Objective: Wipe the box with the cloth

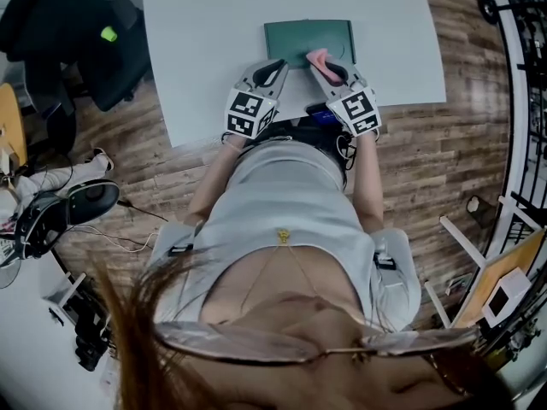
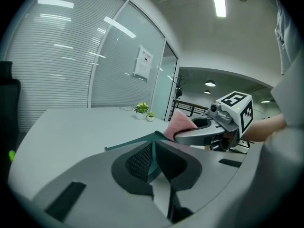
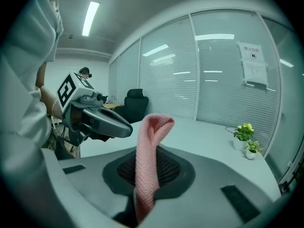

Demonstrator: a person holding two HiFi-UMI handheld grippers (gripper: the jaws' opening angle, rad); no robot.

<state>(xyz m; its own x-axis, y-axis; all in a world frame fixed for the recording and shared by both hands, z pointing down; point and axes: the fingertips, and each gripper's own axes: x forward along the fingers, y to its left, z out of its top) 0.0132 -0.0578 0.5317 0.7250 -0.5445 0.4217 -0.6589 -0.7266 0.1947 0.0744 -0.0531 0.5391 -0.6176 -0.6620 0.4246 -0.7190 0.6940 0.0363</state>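
A flat dark-green box (image 1: 309, 39) lies on the white table (image 1: 205, 41) near its front edge. My left gripper (image 1: 275, 67) is at the box's near left corner. In the left gripper view its jaws (image 2: 153, 151) are shut on the thin green edge of the box (image 2: 129, 145). My right gripper (image 1: 326, 65) is at the box's near edge, shut on a pink knitted cloth (image 1: 317, 56). The cloth (image 3: 151, 141) stands up in a fold from between the right gripper's (image 3: 142, 175) jaws. Each gripper shows in the other's view: the right gripper (image 2: 202, 134) with the cloth (image 2: 180, 123), and the left gripper (image 3: 99, 120).
Two small potted plants (image 3: 244, 133) stand far back on the table. A black office chair (image 1: 85, 32) stands left of the table on the wooden floor. A metal rack (image 1: 523, 101) lines the right side. The person stands against the table's front edge.
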